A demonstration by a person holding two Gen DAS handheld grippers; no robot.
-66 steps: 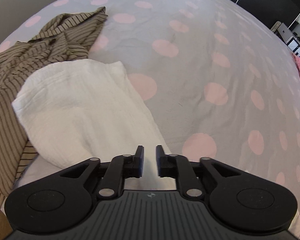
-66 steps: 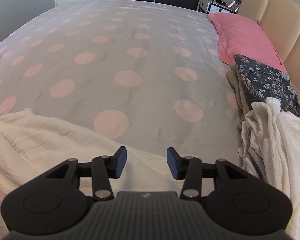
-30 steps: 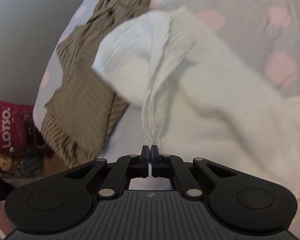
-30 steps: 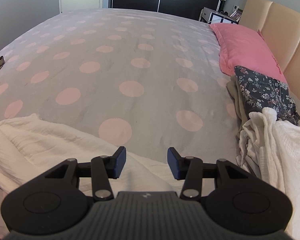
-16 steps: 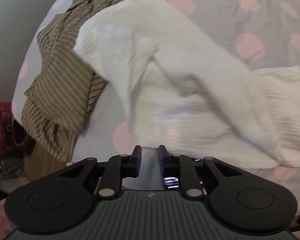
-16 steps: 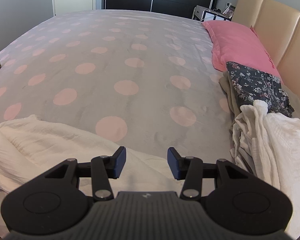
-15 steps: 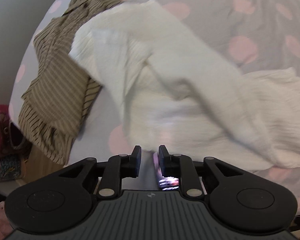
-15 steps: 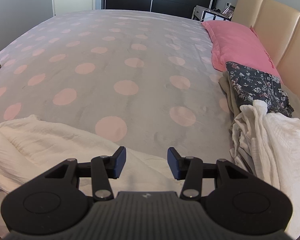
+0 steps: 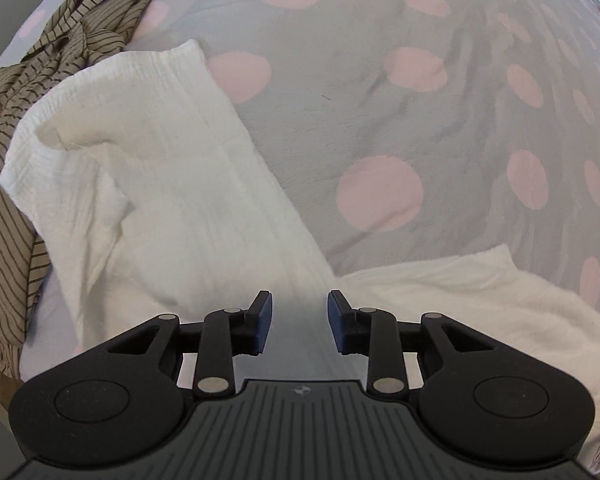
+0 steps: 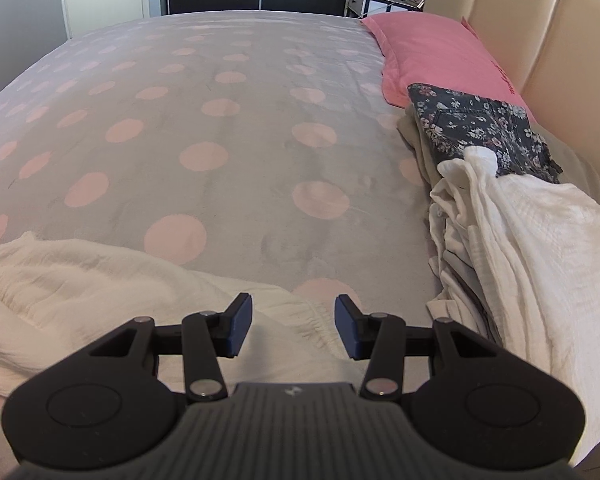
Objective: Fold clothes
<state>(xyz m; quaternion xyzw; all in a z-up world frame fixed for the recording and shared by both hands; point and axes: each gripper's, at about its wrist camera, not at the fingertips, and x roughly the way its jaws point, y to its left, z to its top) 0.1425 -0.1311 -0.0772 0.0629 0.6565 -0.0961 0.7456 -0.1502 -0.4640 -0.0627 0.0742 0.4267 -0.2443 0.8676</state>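
A white crinkled garment (image 9: 172,184) lies on the grey bedspread with pink dots (image 9: 380,120), one part folded toward the upper left, another part (image 9: 480,296) spreading right. My left gripper (image 9: 299,320) hangs over the garment's near portion; its jaws are opening and nothing sits between the pads. In the right wrist view the same white garment (image 10: 100,280) lies along the near edge of the bed. My right gripper (image 10: 294,326) hovers open just above its hem (image 10: 312,320), gripping nothing.
A brown striped shirt (image 9: 40,80) lies crumpled left of the white garment. At the right, a stack of clothes: white fabric (image 10: 532,248), a dark floral piece (image 10: 480,124). A pink pillow (image 10: 436,52) and beige headboard (image 10: 540,32) stand behind it.
The left gripper let go of the white fabric fold it had pinched and its jaws spread apart; the fabric dropped flat on the bed. The right gripper stayed open and shifted slightly.
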